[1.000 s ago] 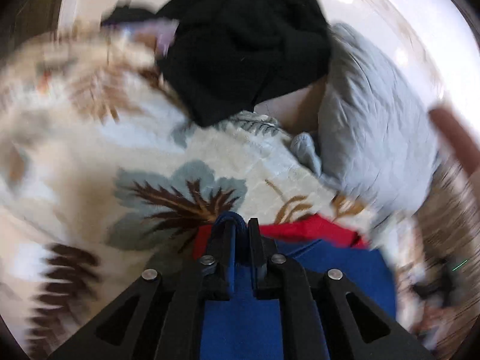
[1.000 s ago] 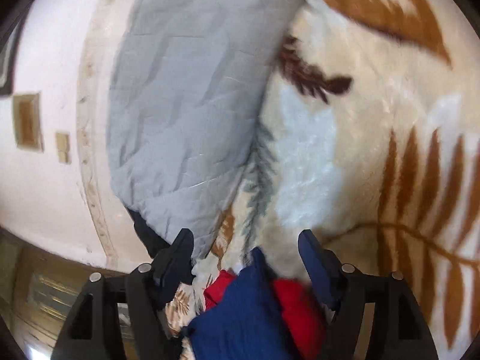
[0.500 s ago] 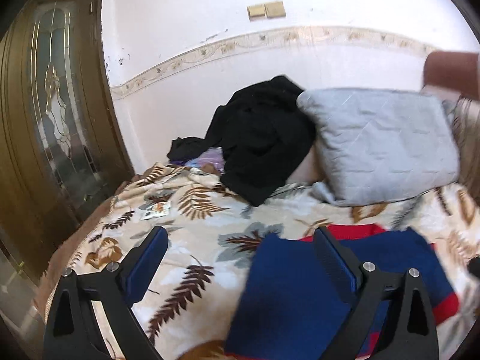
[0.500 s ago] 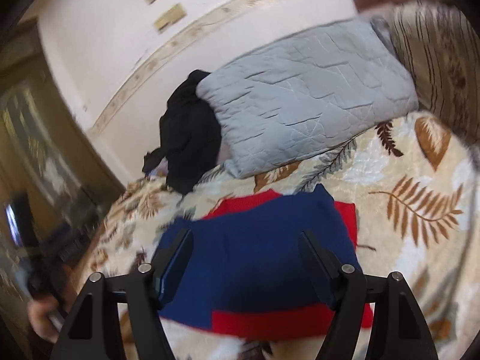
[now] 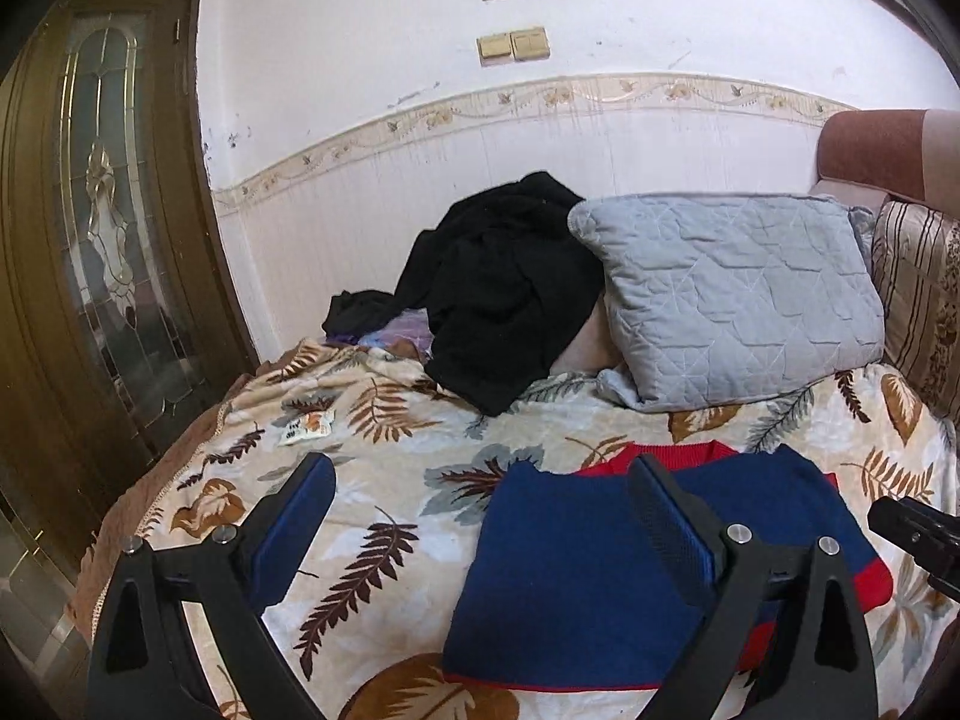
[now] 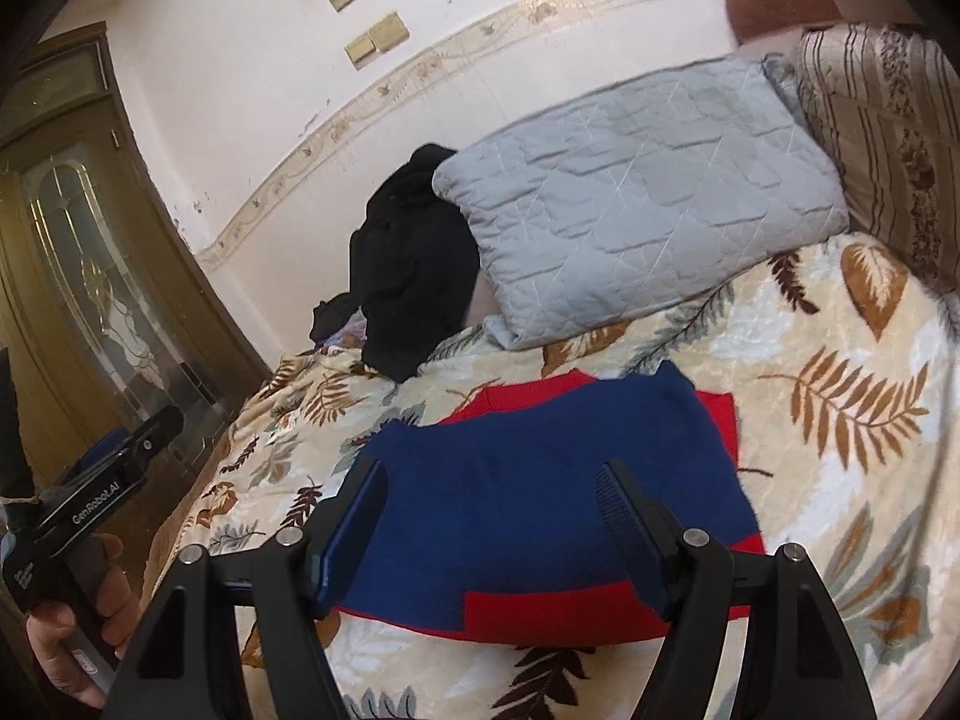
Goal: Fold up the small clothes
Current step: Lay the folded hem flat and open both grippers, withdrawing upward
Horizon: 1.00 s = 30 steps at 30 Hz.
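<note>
1. A folded blue-and-red garment (image 5: 600, 564) lies flat on a leaf-print blanket (image 5: 384, 516), its blue face up, red showing at the collar end toward the wall and along the near hem

2. The left gripper (image 5: 480, 492) hangs above the blanket with its jaws wide apart and nothing between them; its right finger overlaps the garment in the left wrist view, and contact cannot be told

3. The right gripper (image 6: 492, 492) hovers over the garment's near edge, jaws likewise spread and empty

4. In the right wrist view, a hand (image 6: 78, 618) at the lower left grips the handle of the left gripper, well apart from the garment

5. A grey quilted pillow (image 5: 732, 294) leans at the head of the bed, just beyond the garment, with a heap of black clothes (image 5: 504, 288) touching its left side

6. A striped cushion (image 6: 882, 132) sits to the right of the pillow

7. A small packet (image 5: 306, 425) rests on the blanket near the left edge, apart from the garment

8. A wooden door (image 5: 90, 252) with patterned glass stands at the left, beside a white wall (image 5: 420, 150) carrying a floral border and two switches (image 5: 513, 46)
</note>
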Available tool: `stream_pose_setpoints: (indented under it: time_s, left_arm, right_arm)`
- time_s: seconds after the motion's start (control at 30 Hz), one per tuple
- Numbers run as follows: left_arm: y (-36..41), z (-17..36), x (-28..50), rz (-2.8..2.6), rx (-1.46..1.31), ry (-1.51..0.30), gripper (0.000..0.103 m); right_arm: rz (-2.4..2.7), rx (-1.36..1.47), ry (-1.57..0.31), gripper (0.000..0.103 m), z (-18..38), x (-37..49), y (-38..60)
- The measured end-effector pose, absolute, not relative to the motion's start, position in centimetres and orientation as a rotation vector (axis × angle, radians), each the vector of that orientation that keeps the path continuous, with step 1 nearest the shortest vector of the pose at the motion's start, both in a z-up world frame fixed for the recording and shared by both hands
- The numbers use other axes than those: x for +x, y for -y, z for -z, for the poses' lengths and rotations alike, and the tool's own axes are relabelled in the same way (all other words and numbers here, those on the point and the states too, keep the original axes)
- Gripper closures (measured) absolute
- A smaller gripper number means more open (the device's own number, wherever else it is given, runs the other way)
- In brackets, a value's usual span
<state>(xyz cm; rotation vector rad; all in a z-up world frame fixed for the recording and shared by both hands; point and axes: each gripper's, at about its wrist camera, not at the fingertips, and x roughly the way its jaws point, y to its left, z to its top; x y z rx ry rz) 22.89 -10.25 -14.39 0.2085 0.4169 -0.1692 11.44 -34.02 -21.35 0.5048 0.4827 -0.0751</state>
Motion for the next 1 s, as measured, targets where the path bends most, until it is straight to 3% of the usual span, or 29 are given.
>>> stream_pose_setpoints:
  time_s: [0.2, 0.4, 0.5, 0.53, 0.57, 0.73, 0.83, 1.0]
  left_arm:
    - [10.4, 17.4, 25.6, 0.184, 0.198, -0.496, 0.005]
    - [11.3, 27.1, 32.5, 0.147, 0.24, -0.896, 0.005]
    - [11.0, 30.3, 34.3, 0.099, 0.249, -1.01, 0.005]
    - [10.9, 31.1, 34.8, 0.076, 0.257, -1.033, 0.005]
    - [10.8, 31.3, 34.9, 0.081, 0.244, -1.037, 0.005]
    - [11.6, 31.1, 34.5, 0.081, 0.287, -0.997, 0.005]
    - [12.0, 29.9, 33.7, 0.089, 0.307, -0.914, 0.005]
    - [12.8, 26.2, 31.7, 0.122, 0.292, -0.76, 0.005]
  right_arm:
    - [0.07, 0.56, -0.541, 0.027, 23.0, 13.5, 34.9]
    - [0.098, 0.67, -0.647, 0.027, 26.3, 16.9, 38.5]
    - [0.114, 0.7, -0.684, 0.035, 27.9, 18.8, 40.8]
    - [0.098, 0.682, -0.7, 0.047, 28.3, 20.0, 41.4]
    - [0.093, 0.666, -0.711, 0.06, 28.5, 20.7, 41.6]
    - [0.131, 0.606, -0.809, 0.062, 31.1, 25.9, 43.4]
    - [0.238, 0.576, -0.859, 0.074, 34.0, 27.3, 45.2]
    - [0.284, 0.563, -0.777, 0.07, 30.8, 24.7, 45.4]
